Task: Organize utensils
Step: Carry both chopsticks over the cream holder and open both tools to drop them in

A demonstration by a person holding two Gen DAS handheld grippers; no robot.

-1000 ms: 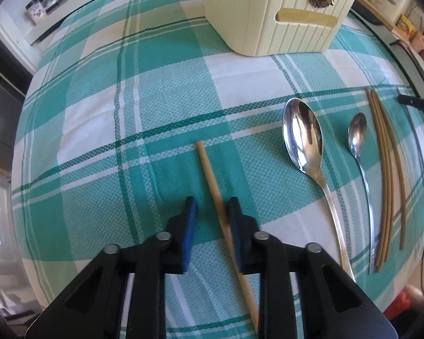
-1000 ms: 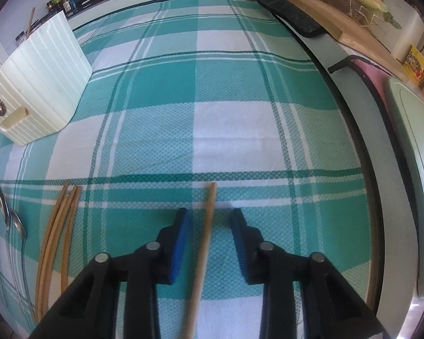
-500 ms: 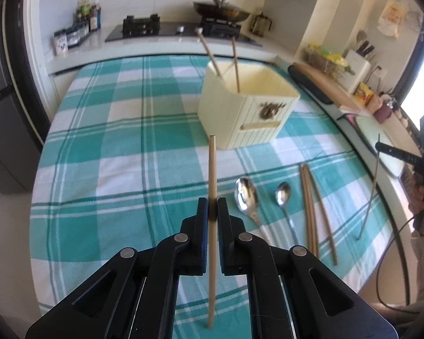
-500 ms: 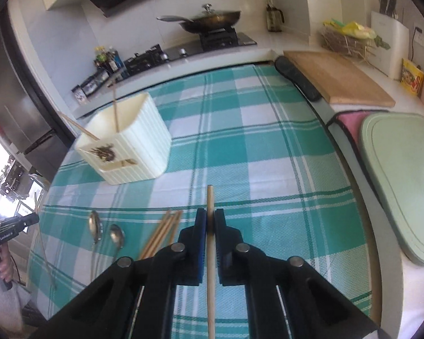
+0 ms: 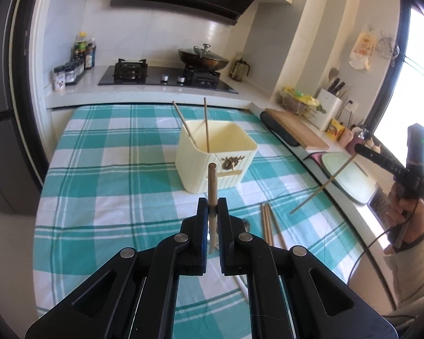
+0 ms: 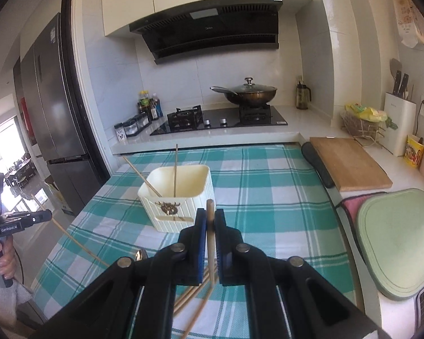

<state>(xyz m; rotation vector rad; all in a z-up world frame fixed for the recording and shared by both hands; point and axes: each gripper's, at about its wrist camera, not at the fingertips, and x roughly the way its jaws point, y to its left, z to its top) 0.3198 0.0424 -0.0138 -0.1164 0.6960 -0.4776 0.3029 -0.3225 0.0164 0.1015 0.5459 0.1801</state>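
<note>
The left gripper [image 5: 212, 207] is clamped on a wooden chopstick [image 5: 211, 192], held above the near part of the tabletop [image 5: 104, 192], which is covered in a teal and white checked cloth. The stick points away from the camera toward a cream holder [image 5: 216, 155].

The right gripper [image 6: 210, 220] is clamped on another chopstick [image 6: 210, 243], its far tip in line with the holder's [image 6: 181, 195] front wall.

The holder stands around the middle of the tabletop, well apart from every edge. Two chopsticks in the holder [image 5: 205, 125] lean out past its rim.

A loose bundle of chopsticks [image 5: 268, 223] lies flat on the cloth near the front edge, toward the right. Just left of it a spoon [image 5: 246, 223] shows partly behind the left gripper.

A cutting board [image 6: 350, 161] and a green mat [image 6: 398, 243] lie on the counter beyond the right edge.
</note>
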